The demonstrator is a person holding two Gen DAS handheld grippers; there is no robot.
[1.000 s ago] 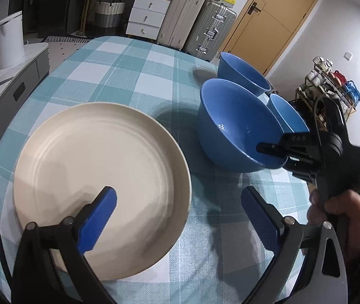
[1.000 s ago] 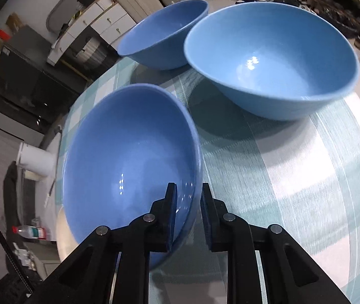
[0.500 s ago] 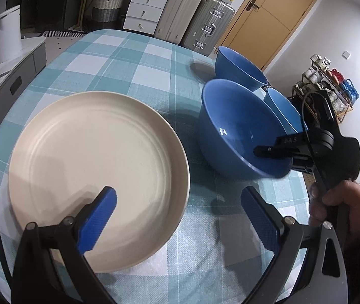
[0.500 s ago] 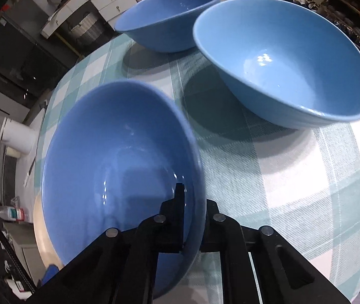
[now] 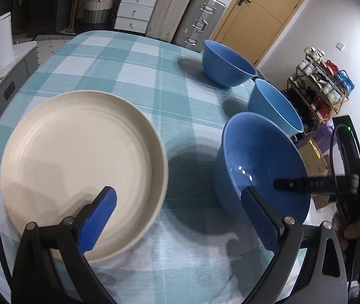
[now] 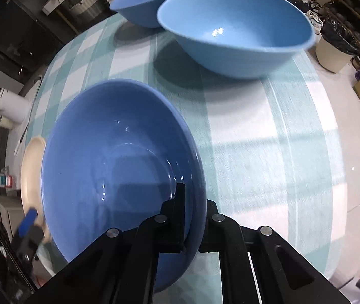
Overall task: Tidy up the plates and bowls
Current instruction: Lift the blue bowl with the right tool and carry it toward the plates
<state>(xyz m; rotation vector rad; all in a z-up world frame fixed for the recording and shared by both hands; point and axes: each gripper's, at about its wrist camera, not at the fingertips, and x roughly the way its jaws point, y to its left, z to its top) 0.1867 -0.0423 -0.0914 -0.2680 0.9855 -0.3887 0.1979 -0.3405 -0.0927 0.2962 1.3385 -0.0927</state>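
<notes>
Left wrist view: left gripper (image 5: 178, 210) spread wide with nothing between its blue pads (image 5: 96, 217), hovering over the near edge of a cream plate (image 5: 78, 162) on the checked tablecloth (image 5: 119, 68). To the right, nearest blue bowl (image 5: 261, 162) pinched at its rim by the right gripper (image 5: 281, 184), a hand (image 5: 357, 230) on the handle behind it. Two more blue bowls beyond: middle bowl (image 5: 273, 106), then far bowl (image 5: 225, 63) near the table's far edge.

Right wrist view: right gripper (image 6: 192, 217) clamped tight on the nearest blue bowl (image 6: 114, 164), one finger inside the rim, the other outside. Middle bowl (image 6: 233, 25) and far bowl (image 6: 152, 0) side by side beyond. Plate (image 6: 30, 172) partly hidden left of the held bowl.
</notes>
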